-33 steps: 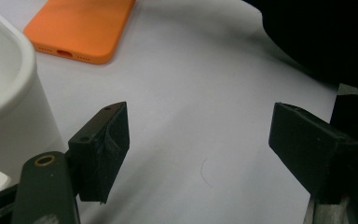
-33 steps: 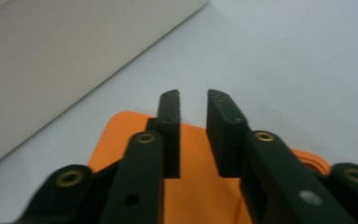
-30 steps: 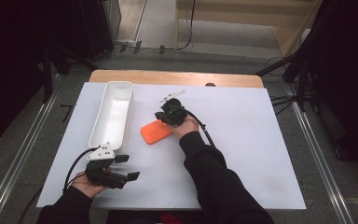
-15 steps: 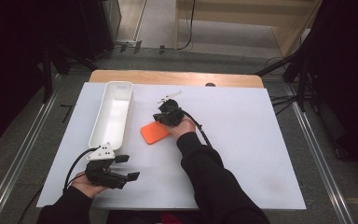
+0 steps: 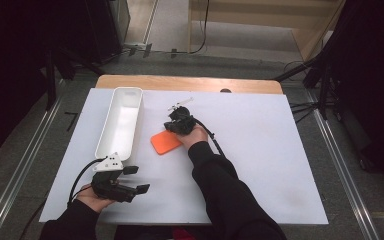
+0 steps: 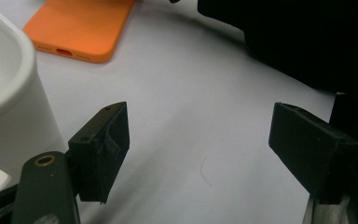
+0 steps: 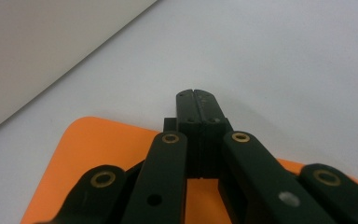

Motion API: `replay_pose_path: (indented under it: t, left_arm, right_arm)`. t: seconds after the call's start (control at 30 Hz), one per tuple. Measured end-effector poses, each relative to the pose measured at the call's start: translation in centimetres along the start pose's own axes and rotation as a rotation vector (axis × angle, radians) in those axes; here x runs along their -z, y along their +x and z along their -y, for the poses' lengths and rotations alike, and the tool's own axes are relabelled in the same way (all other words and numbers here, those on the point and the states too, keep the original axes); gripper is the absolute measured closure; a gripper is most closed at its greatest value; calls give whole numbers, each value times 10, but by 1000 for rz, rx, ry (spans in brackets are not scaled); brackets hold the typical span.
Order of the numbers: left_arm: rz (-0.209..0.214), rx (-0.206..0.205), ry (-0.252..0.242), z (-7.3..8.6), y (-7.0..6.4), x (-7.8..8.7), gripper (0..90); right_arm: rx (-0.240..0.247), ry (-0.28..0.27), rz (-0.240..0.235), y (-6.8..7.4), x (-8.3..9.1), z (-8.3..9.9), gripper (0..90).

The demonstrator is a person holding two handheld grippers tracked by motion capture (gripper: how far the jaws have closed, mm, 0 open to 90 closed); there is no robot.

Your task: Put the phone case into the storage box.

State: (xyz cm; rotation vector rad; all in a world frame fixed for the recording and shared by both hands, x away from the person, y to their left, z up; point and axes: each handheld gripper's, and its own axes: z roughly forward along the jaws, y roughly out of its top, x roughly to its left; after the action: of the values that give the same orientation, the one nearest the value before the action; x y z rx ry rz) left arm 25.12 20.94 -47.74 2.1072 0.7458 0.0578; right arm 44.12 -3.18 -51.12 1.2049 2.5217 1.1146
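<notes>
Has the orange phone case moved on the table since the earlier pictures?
No. The orange phone case lies in the same place beside the white tray as one second ago, with the shut right gripper over its far edge.

Flat orange phone case (image 5: 165, 142) on white tabletop, beside white tray (image 5: 121, 121).

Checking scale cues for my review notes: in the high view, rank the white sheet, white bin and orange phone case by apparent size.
1. white sheet, covering most of the table
2. white bin
3. orange phone case, partly hidden by the right tongs
</notes>
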Motion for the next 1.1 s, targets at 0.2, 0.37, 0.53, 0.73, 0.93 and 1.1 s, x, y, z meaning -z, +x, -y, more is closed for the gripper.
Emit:
replay_pose_path:
  t: [0.2, 0.37, 0.53, 0.73, 0.93, 1.1]
  left_arm:
    - [0, 4, -3, 0, 0, 0, 202]
    - [-2, 4, -7, 1, 0, 1, 202]
    - [-4, 6, -5, 1, 0, 1, 202]
    - [-10, 2, -5, 1, 0, 2, 202]
    - [-9, 5, -4, 1, 0, 1, 203]
    - [-10, 4, -2, 1, 0, 1, 202]
  right_arm:
    - [-6, 2, -15, -2, 1, 2, 881]
    - [4, 21, -10, 0, 4, 2, 881]
    - [12, 34, -9, 0, 6, 4, 881]
    - [16, 33, -14, 0, 11, 9, 881]
    - [16, 37, -15, 1, 17, 15, 881]
    - [12, 33, -25, 0, 21, 21, 881]
